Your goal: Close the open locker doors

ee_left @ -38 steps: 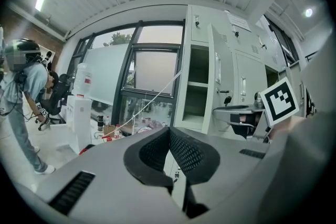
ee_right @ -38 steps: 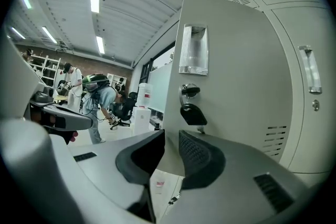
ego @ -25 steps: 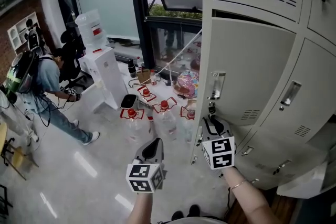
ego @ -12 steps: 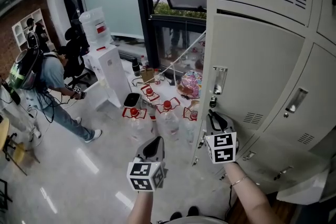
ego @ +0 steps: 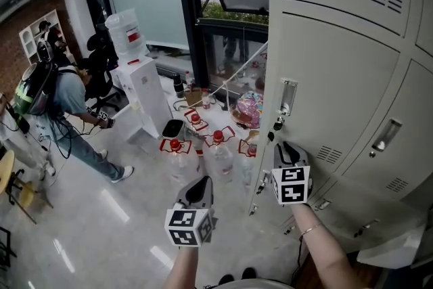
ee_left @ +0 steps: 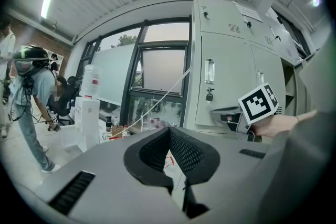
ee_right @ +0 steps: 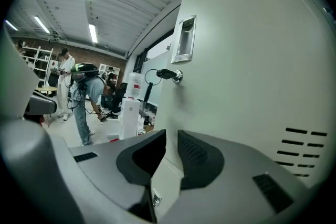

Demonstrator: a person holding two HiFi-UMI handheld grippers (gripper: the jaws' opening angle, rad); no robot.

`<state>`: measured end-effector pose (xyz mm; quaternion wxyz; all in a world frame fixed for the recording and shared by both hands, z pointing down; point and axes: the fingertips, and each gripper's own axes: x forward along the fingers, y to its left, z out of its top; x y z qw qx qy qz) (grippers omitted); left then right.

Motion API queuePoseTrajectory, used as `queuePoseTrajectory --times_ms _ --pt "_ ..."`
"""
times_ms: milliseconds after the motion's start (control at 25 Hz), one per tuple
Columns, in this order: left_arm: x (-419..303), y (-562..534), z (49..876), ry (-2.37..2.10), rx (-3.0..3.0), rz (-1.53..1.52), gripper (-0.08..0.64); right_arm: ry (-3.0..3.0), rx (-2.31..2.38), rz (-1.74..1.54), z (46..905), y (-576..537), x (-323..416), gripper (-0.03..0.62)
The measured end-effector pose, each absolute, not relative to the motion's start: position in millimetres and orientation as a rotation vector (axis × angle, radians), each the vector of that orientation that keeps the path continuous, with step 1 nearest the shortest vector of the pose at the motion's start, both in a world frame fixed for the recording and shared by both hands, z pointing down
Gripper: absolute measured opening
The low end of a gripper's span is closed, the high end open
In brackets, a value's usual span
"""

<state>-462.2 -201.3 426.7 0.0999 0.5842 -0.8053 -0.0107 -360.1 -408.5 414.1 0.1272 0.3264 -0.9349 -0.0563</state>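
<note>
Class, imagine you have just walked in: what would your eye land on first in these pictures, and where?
The big pale locker door fills the right side, with the right gripper clamped on its free edge, jaws either side. Left of it, red-capped water bottles crowd the floor by a white water dispenser.

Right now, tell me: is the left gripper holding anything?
No, the left gripper has its jaws together with nothing between them.
</note>
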Motion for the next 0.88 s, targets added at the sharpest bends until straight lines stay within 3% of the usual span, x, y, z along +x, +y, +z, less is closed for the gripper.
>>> queuePoseTrajectory --times_ms 880 --pt "-465 -192 427 -2.376 1.75 -0.035 0.02 -2.688 1.053 -0.135 408 -415 -345 0.025"
